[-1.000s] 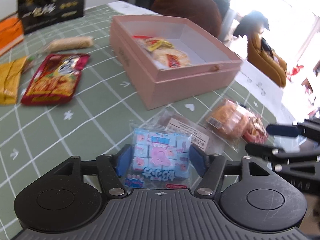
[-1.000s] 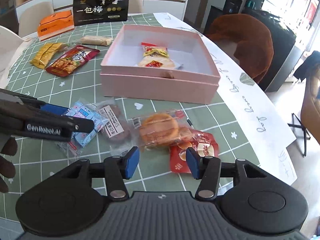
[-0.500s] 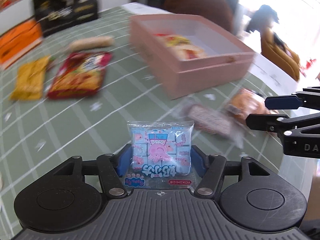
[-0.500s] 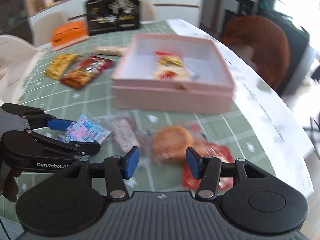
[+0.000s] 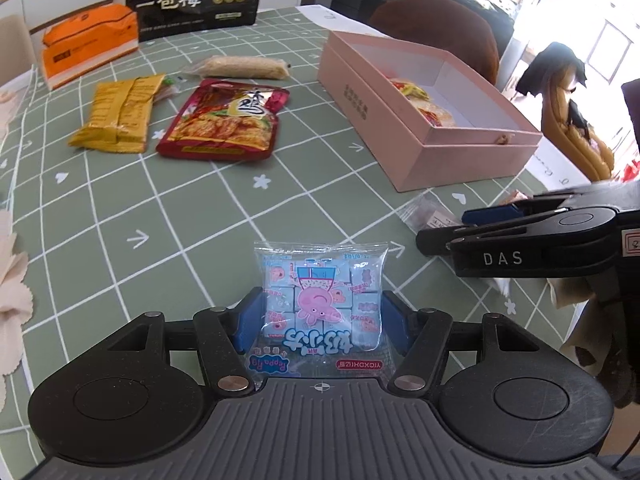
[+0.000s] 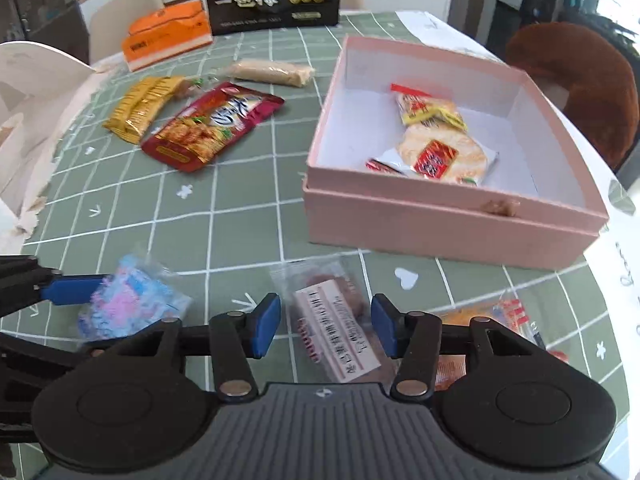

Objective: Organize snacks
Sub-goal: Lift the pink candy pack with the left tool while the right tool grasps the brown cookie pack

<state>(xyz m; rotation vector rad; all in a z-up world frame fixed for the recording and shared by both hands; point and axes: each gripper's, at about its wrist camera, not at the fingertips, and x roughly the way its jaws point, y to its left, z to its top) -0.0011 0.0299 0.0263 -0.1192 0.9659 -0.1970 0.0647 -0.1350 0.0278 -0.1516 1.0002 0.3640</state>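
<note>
- Left claw (image 5: 322, 322): lower centre of the left wrist view, blue pads closed on the sides of a blue cartoon-pig candy packet (image 5: 322, 300), held clear of the desk (image 5: 120, 208).
- Yellow packet (image 6: 140, 108) and red pouch (image 6: 212, 128): upper left of the right wrist view, flat on the desk.
- Right claw (image 6: 325, 328): lower centre, about half open, gripping nothing, a clear-wrapped brown snack (image 6: 334, 320) lying between its pads.
- Pink box (image 6: 440, 216): right of centre, open, with rice-cracker packets (image 6: 440, 136) inside.
</note>
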